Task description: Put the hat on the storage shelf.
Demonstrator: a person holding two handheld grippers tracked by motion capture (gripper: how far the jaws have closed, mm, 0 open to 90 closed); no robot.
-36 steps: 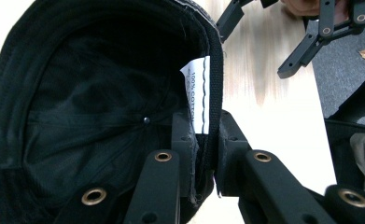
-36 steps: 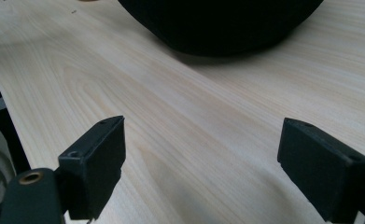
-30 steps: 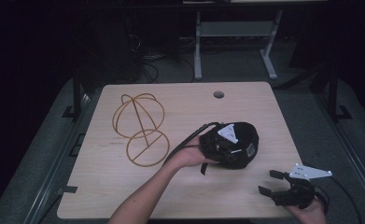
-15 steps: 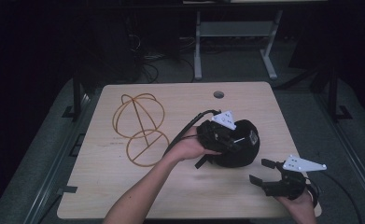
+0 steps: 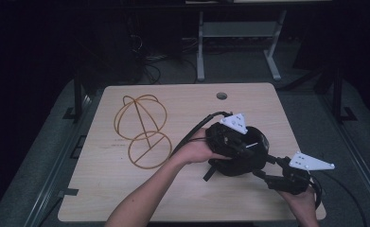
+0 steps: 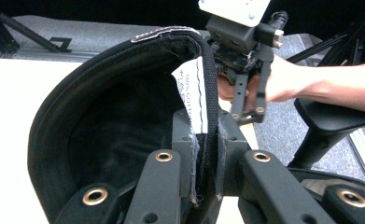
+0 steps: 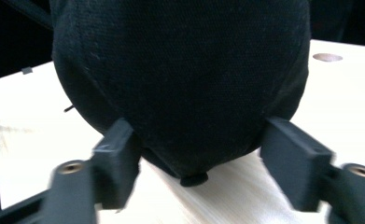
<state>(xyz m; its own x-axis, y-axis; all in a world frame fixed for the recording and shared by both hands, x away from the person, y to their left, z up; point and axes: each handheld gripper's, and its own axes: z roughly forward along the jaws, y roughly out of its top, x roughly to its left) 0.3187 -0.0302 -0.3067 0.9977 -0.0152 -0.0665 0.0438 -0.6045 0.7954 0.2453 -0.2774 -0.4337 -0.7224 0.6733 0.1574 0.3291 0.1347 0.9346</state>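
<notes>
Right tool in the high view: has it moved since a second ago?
Yes. The right tool has moved up the view from the pale wooden table's near edge to the black fabric cap, jaws closing around it.

The cap [image 6: 124, 116] is black woven cloth, matt and slightly coarse, with a stitched rim band and a white paper-like label [image 6: 193, 95] sewn inside. The table [image 5: 126, 189] has a pale wood-grain top, smooth and matt. The wire stand [image 5: 142, 130] looks like thin tan metal rod with a dull sheen. The left gripper [image 6: 203, 186] is matt black plastic with brass-coloured metal eyelets; the right gripper [image 7: 196, 158] is the same dull black plastic.
</notes>
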